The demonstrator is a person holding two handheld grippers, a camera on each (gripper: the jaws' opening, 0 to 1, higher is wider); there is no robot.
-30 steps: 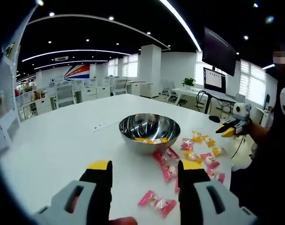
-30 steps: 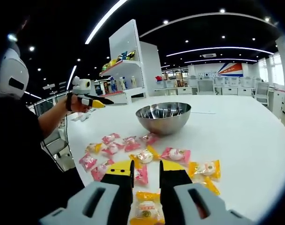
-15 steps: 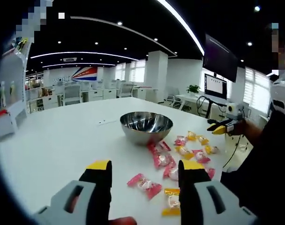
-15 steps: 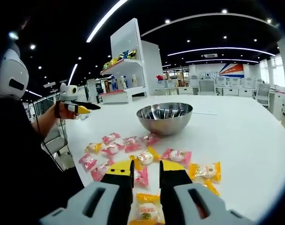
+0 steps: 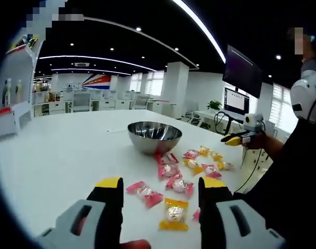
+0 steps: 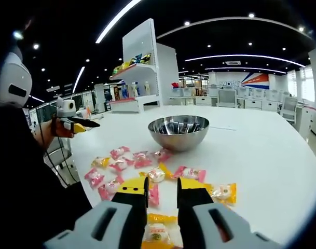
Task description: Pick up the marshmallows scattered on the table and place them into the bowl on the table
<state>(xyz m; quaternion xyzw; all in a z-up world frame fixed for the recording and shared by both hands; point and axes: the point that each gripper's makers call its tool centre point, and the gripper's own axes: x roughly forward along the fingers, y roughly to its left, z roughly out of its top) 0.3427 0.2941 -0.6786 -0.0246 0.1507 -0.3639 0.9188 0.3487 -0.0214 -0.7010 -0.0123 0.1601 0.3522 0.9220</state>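
Right gripper (image 6: 162,188) clamps yellow marshmallow (image 6: 156,233); bowl (image 6: 178,132) beyond

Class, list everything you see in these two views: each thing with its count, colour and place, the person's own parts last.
bowl: one, shiny steel, on the table beyond the sweets.
marshmallows: over ten wrapped, pink and yellow, scattered in front of the bowl.
yellow marshmallow: one, between the right gripper's jaws.
table: one, white.
shelf: one, white, behind the table.
monitor: one, lit, on a far desk.
left gripper: yellow-tipped, open above the table.
right gripper: yellow-tipped, closed on the yellow marshmallow.
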